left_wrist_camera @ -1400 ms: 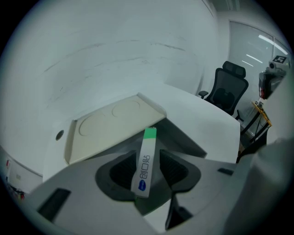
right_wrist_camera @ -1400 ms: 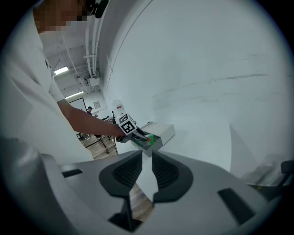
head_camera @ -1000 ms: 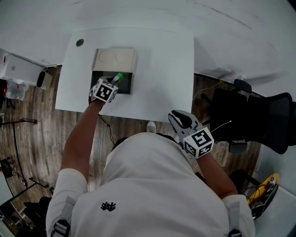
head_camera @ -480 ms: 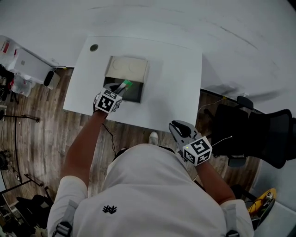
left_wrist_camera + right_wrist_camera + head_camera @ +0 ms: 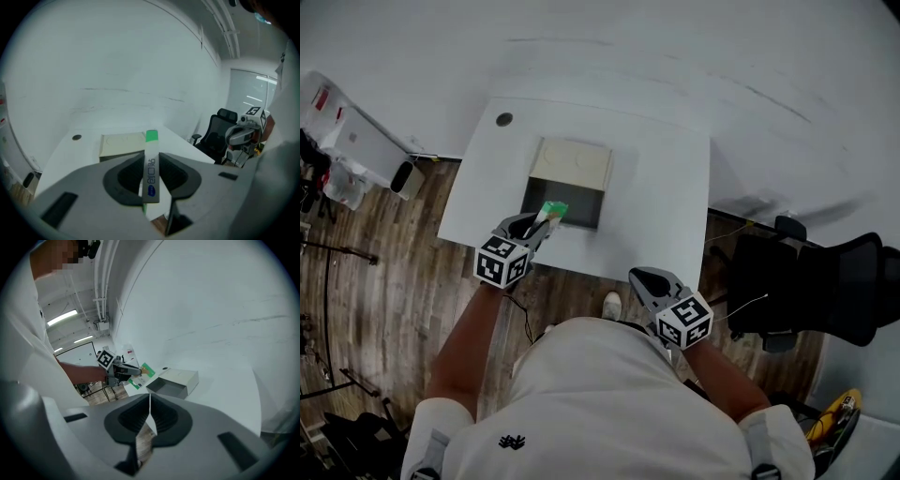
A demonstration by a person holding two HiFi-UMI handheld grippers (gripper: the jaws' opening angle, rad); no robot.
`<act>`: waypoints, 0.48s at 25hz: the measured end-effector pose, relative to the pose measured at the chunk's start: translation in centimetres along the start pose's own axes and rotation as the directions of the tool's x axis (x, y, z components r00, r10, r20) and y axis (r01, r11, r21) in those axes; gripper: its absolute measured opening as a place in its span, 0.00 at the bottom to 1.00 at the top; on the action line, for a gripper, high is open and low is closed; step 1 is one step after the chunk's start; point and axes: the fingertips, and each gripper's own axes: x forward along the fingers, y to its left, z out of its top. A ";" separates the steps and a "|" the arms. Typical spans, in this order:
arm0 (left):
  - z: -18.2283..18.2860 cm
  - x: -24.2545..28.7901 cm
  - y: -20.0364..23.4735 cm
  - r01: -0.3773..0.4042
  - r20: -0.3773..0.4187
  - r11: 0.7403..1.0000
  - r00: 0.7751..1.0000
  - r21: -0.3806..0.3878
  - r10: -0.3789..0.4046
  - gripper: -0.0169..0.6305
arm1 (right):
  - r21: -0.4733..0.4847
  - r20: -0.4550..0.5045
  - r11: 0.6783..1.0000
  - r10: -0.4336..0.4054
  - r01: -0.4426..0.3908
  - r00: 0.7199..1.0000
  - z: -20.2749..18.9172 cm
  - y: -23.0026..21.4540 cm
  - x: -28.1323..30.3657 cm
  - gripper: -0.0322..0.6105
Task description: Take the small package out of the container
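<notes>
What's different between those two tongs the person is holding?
The left tongs pinch a thin green-and-white package; the right tongs are shut on nothing. The left tongs hang over the table's front edge by the open box; the right tongs are off the table. Both carry a marker cube.

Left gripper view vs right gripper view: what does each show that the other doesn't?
Left only: the small package edge-on between the pads of the left claw; a black office chair. Right only: the open dark inside of the container; the right claw, shut and empty. Both: the white table, the container, the package clamped in the left claw.
</notes>
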 end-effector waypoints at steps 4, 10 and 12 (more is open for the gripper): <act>-0.7 -4.1 -1.6 0.034 0.045 0.999 0.998 -0.027 -0.033 0.18 | 0.005 -0.005 1.000 -0.016 0.016 1.000 -0.3 2.2 0.8 0.07; -2.9 -10.1 -3.1 0.074 0.050 0.997 0.996 -0.028 -0.073 0.18 | 0.000 0.019 0.998 -0.063 0.063 0.998 0.0 5.9 1.6 0.06; -3.5 -11.6 -3.5 0.092 0.047 0.996 0.995 -0.016 -0.091 0.18 | -0.003 0.026 0.997 -0.075 0.076 0.997 0.0 7.1 1.8 0.06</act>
